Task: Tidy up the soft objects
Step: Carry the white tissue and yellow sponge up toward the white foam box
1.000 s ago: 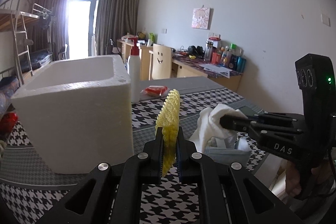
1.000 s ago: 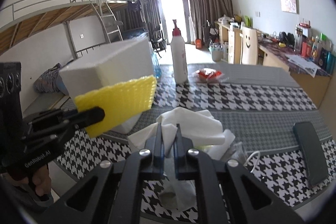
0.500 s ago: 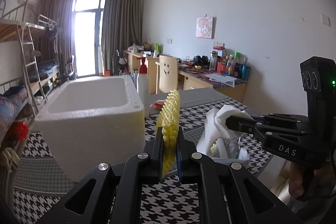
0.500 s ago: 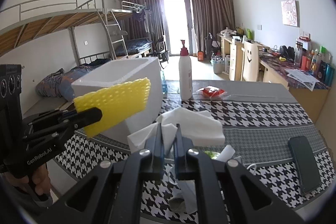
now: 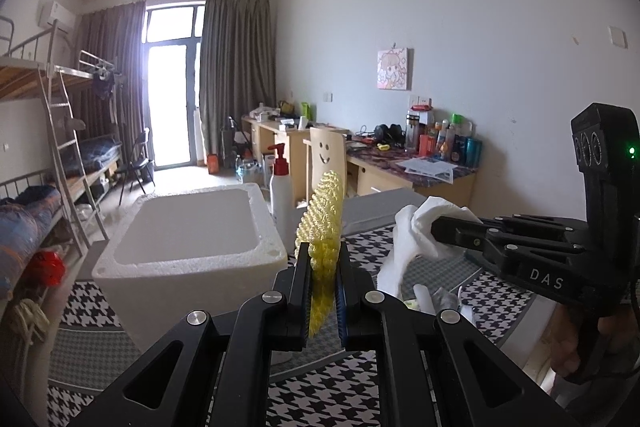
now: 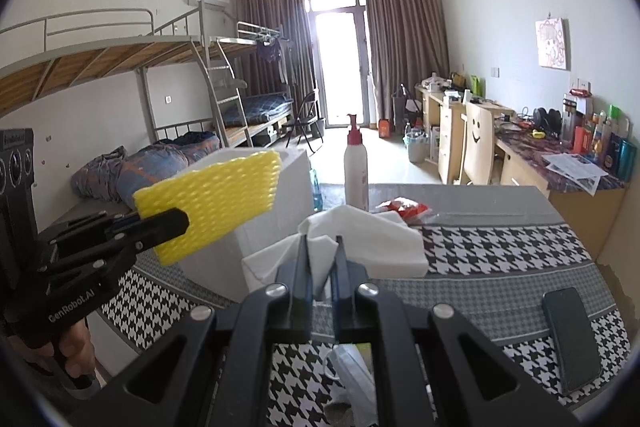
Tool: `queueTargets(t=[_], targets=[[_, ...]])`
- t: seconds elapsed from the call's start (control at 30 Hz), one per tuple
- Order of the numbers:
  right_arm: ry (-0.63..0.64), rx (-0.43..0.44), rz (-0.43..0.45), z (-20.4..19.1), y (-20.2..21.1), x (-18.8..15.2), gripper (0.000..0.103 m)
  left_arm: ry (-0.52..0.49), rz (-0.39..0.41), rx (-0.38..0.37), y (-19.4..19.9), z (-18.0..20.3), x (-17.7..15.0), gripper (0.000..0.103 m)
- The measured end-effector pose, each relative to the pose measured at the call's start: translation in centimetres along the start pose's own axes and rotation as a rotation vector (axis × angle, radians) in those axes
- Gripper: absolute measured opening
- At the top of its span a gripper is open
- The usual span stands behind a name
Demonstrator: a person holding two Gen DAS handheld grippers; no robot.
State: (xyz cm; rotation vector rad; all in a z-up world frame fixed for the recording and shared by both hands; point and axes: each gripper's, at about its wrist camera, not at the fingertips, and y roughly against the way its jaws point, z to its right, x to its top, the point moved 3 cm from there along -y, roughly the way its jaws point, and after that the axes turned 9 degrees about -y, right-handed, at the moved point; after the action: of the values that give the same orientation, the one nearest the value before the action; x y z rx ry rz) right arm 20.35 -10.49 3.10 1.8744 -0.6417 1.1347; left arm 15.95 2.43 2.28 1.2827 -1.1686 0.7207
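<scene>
My left gripper [image 5: 323, 259] is shut on a yellow foam net [image 5: 322, 223], held edge-on above the table, to the right of the white foam box [image 5: 188, 267]. From the right wrist view the net [image 6: 212, 203] shows flat, in front of the box [image 6: 296, 183]. My right gripper [image 6: 322, 247] is shut on a white tissue [image 6: 360, 243], lifted above the table. From the left wrist view the tissue [image 5: 412, 231] hangs from the right gripper [image 5: 436, 227], right of the net.
A white pump bottle [image 6: 356, 167] stands behind the box. A red packet [image 6: 402, 206] lies beyond the tissue. A dark phone [image 6: 570, 339] lies at the table's right edge. Plastic wrappers [image 6: 356, 379] lie under my right gripper. The table has a houndstooth cloth [image 6: 500, 251].
Both grippers have risen with their loads. The box's open top now shows from the left wrist view, and the tissue hangs clear of the pile beneath it.
</scene>
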Motion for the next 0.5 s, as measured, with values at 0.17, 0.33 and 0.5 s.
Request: queueTargets(t=[0.17, 0.33, 0.5], targets=[[0.001, -0.001, 0.022, -0.2, 0.1, 0.7, 0.01, -0.012, 0.022, 0.026, 0.1, -0.6, 0.8, 0.011], [0.019, -0.015, 0.043, -0.7, 0.2, 1.5, 0.01, -0.016, 0.034, 0.052, 0.0, -1.1, 1.6, 0.011], [0.034, -0.014, 0.05, -1.2, -0.3, 2.0, 0.01, -0.026, 0.033, 0.1, -0.2, -1.8, 1.7, 0.011]])
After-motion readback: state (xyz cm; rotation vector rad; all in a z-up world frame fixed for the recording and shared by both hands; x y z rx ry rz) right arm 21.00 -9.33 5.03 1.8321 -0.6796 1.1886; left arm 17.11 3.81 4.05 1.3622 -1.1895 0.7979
